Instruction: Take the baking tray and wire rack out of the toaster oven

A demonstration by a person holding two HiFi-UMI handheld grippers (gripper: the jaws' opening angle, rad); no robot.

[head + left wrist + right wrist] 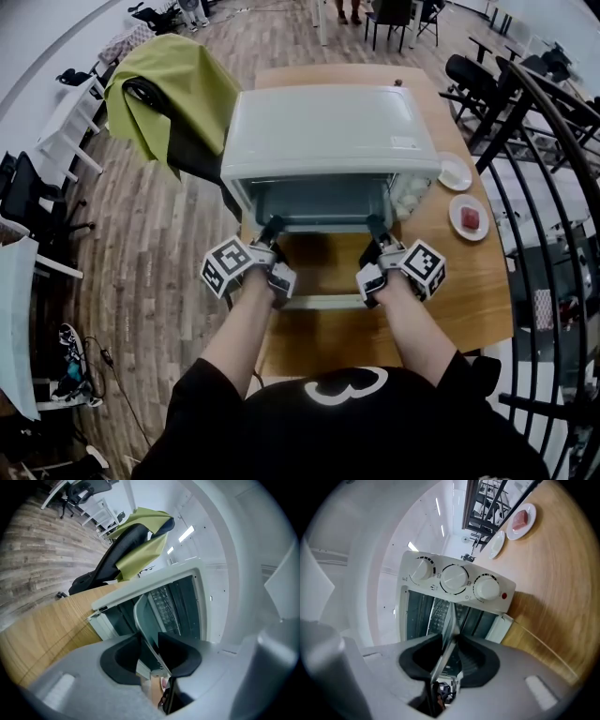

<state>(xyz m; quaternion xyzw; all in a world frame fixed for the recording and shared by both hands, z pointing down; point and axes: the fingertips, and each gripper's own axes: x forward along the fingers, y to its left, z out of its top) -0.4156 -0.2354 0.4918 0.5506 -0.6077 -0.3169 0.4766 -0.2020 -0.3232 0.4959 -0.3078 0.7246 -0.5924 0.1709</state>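
Grey metal baking tray [319, 202] at white toaster oven [328, 131] mouth, front edge pinched narrowly by left hand-held gripper [272, 226] and right hand-held gripper [376, 225]. Sticker [405, 142] on top, seemingly printed, unreadable.

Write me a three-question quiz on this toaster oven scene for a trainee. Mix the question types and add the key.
1. True or false: the left hand-held gripper and the right hand-held gripper both clamp the baking tray.
2. How many knobs does the toaster oven have? A) two B) three C) five
3. What colour is the food on the plate?
Key: 1 true; 2 B; 3 red.
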